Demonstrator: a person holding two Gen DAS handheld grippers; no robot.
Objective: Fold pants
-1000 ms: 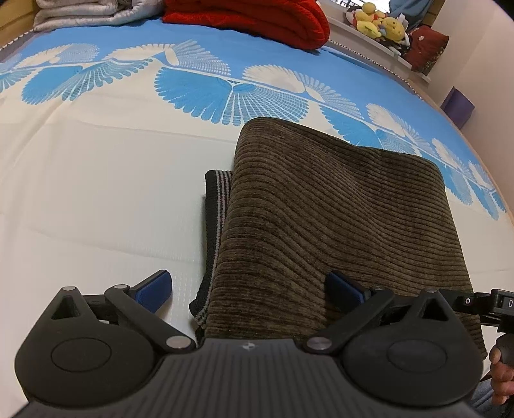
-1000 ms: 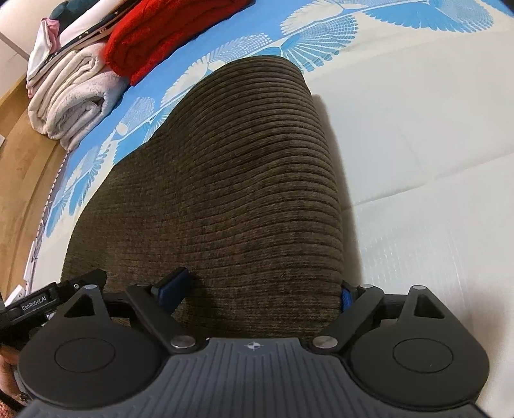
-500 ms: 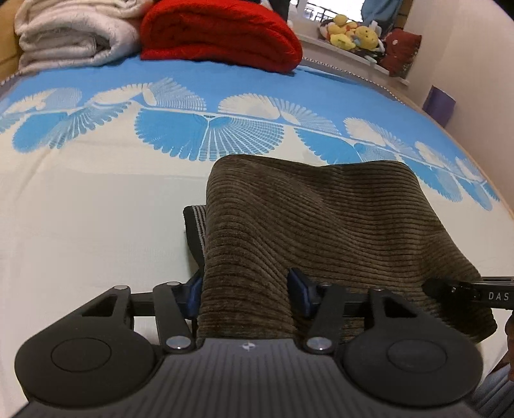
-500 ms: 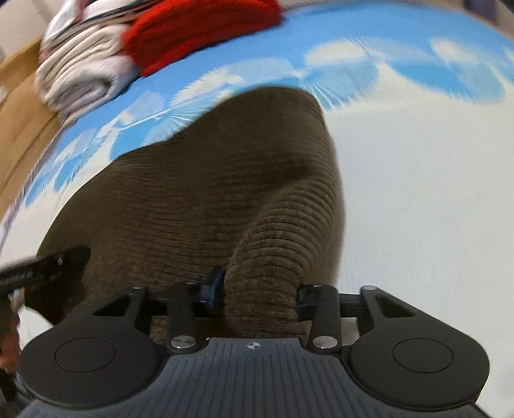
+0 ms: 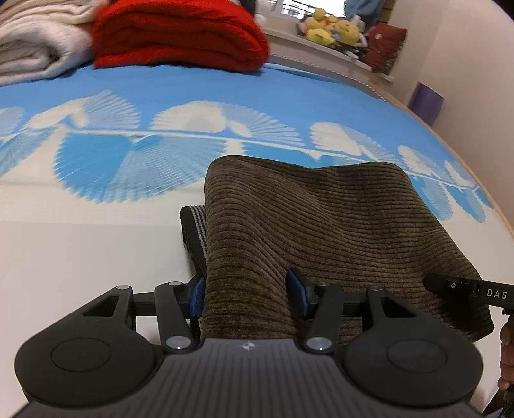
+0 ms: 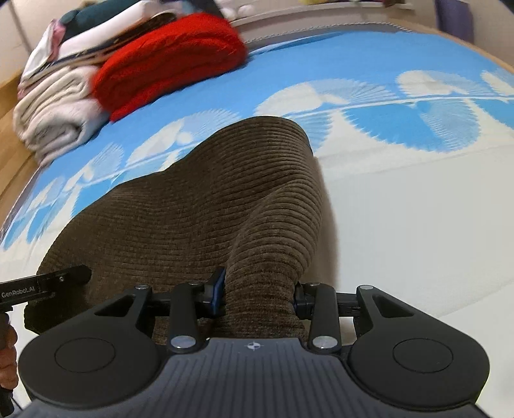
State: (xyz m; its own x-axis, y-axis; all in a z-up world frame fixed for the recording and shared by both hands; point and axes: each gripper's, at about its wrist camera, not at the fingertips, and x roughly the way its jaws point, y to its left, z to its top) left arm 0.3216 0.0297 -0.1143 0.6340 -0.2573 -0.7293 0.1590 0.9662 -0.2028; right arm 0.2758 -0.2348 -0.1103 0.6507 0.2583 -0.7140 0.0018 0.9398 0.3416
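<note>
**Both claws pinch the near edge of the pants**

The pants (image 5: 321, 225), brown corduroy and already doubled over, lie on the bed (image 5: 80, 250) toward its near edge, well short of the blankets at the far end. The left gripper (image 5: 245, 292) has its blue pads narrowed onto a bunched ridge of cloth at the near left corner of the pants; the right gripper (image 6: 257, 291) does the same at the near right corner. Each holds a fistful of fabric, not a flat hem, and the cloth between them sags. I judge that they grip the two corners so the near edge can be lifted evenly and carried over for another fold.

The left view alone shows a dark striped band (image 5: 192, 231), likely the waistband, poking out from under the left side of the pants, and the soft toys (image 5: 334, 27) on a ledge beyond the bed. The right view shows the white blanket (image 6: 54, 119) stacked beside the red blanket (image 6: 173, 61) at the far left corner, with more folded things on top
</note>
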